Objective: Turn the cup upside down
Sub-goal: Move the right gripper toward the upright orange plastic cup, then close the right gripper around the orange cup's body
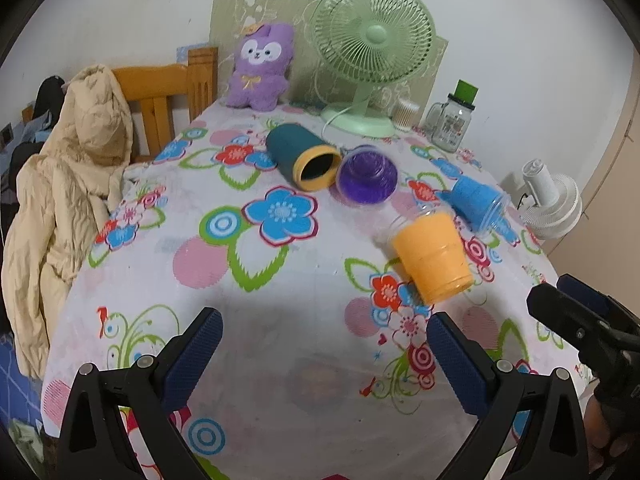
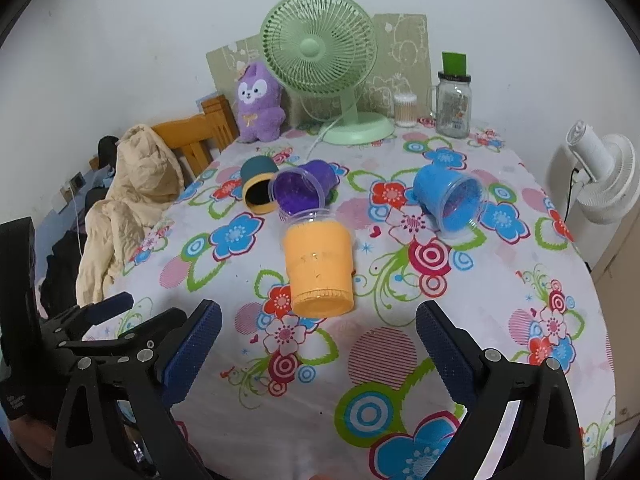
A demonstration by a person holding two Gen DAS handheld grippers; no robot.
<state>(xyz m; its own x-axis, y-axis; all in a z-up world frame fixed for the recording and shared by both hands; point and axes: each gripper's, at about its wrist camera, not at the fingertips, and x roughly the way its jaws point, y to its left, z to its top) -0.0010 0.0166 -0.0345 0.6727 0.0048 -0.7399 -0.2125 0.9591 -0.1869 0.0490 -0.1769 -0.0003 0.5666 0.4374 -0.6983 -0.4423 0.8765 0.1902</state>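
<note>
Right claw [image 2: 318, 334] just behind orange cup [image 2: 319, 266]

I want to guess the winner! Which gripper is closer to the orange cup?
Right. The right gripper sits just before the orange cup, which lies centred between its fingers; the left gripper is off to the cup's left.

Cups x4, all on sides ahead of tongs: orange cup [image 2: 318, 266], blue cup [image 2: 450, 200], purple cup [image 2: 304, 190], teal cup [image 2: 258, 188]. Fans x2: green fan [image 2: 320, 48], white fan [image 2: 604, 174]. Plush x1 [image 2: 258, 102]. Glass jar x1 [image 2: 454, 106]. Cotton-swab tub x1 [image 2: 405, 110].
</note>
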